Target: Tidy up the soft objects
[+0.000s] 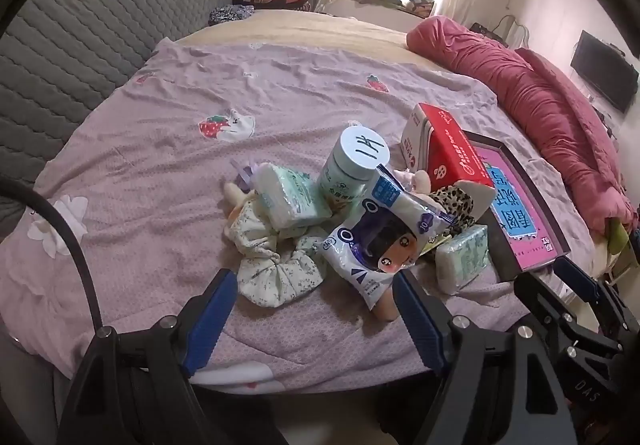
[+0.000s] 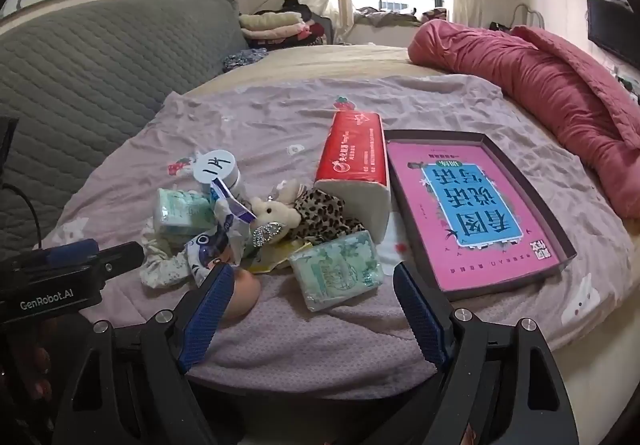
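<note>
Heaped mid-bed on a lilac sheet (image 1: 132, 173): tissue packs (image 2: 336, 269), a jar (image 1: 352, 165), a plush toy (image 2: 276, 215). Beside them, near the bed's edge, a tray (image 2: 560, 241). Both tongs, left gripper (image 1: 312, 309) and right gripper (image 2: 310, 297), spread wide, gripping nothing. Bare sheet all around.

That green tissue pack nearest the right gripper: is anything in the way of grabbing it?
Nothing visible: the right gripper is open, and only bare bedspread lies before the green tissue pack.
</note>
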Tool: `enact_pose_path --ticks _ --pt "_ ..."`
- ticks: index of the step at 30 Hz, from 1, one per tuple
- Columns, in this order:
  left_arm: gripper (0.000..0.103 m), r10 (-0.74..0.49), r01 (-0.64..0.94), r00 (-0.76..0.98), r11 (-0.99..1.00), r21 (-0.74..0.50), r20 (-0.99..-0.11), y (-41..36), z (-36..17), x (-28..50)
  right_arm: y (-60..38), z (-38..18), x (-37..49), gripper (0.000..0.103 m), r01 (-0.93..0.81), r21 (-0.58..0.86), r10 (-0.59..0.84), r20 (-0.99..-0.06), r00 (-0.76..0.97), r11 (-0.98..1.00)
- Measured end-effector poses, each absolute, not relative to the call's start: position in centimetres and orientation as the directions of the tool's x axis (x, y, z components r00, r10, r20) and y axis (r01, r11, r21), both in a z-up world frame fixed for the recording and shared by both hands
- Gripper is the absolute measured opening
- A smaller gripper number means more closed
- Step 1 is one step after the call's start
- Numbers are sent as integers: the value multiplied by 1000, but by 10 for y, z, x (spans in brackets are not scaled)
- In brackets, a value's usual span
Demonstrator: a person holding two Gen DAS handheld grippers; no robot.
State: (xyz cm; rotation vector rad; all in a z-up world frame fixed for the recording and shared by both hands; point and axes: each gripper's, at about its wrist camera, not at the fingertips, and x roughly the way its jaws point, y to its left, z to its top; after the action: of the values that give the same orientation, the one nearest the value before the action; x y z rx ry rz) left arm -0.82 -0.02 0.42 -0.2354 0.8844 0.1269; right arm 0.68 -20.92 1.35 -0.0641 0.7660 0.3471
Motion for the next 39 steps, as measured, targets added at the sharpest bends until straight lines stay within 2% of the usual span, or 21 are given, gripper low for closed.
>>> enact_pose_path --ticks 39 --pt "80 -3 -184 627 971 -152 -779 -2 2 -9 -209 9 10 83 -330 79 286 -708 646 941"
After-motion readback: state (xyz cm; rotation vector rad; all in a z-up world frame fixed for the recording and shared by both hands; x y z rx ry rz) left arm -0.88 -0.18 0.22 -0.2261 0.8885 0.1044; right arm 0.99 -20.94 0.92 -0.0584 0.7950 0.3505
